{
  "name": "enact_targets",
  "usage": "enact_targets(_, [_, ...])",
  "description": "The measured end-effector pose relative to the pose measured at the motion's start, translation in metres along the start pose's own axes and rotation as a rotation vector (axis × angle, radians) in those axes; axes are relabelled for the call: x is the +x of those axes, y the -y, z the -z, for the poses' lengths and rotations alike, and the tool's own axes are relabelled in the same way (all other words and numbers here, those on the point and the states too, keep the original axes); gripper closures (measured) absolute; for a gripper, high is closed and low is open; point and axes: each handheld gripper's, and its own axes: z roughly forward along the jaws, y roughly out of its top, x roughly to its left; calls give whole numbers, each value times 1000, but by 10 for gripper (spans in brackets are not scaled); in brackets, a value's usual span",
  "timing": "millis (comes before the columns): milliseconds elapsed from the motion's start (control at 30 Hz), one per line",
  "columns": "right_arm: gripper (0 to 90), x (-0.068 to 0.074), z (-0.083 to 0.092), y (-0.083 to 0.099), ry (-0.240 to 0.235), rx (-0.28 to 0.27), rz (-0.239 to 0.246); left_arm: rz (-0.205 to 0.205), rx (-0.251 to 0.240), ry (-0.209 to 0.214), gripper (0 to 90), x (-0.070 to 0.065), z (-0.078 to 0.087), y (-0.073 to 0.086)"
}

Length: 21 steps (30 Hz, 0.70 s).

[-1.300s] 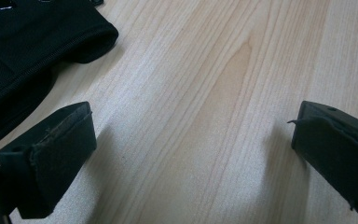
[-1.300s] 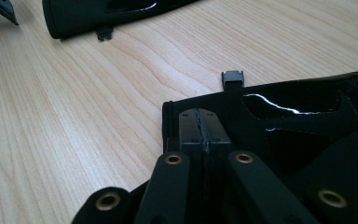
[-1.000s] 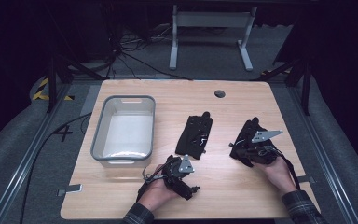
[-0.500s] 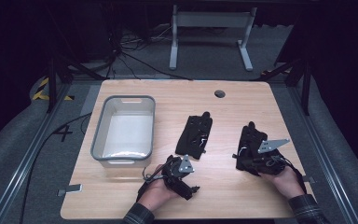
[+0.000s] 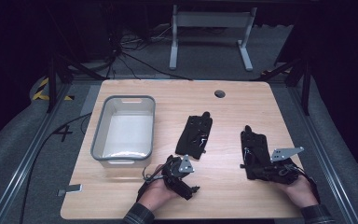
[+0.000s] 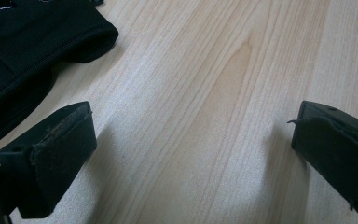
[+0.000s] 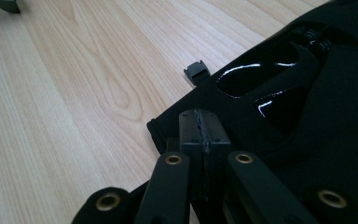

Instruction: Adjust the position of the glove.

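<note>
- Toward 4 o'clock on the surface (image 5: 242, 98), the right gripper (image 5: 256, 161) lay with fingers pressed fully together over a black glove (image 7: 307, 116), seemingly dragging it; whether fabric was pinched I couldn't tell.
- At 6 o'clock, the left gripper (image 6: 191, 154) waited with fingers spread wide and empty, beside the second glove (image 5: 195, 135), likely ready to grasp.

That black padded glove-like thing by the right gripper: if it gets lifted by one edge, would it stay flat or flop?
The black padded piece would probably droop: its edge looks like soft, stitched fabric. The glossy hard-looking inserts may keep its middle stiffer. Lying flat on the table, it seems unlikely to roll.
</note>
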Motion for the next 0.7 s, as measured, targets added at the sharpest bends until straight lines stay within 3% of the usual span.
enact_targets(200, [900, -4, 7, -4, 17, -44, 1, 0, 0, 0, 1, 0, 0, 0])
enact_targets(433, [900, -28, 8, -22, 82, -90, -33, 1, 1, 1, 1, 0, 0, 0])
enact_targets(533, [900, -36, 5, -28, 112, -91, -38, 1, -1, 2, 1, 0, 0, 0])
enact_targets(700, [900, -47, -2, -30, 120, -74, -57, 1, 0, 2, 0, 0, 0, 0])
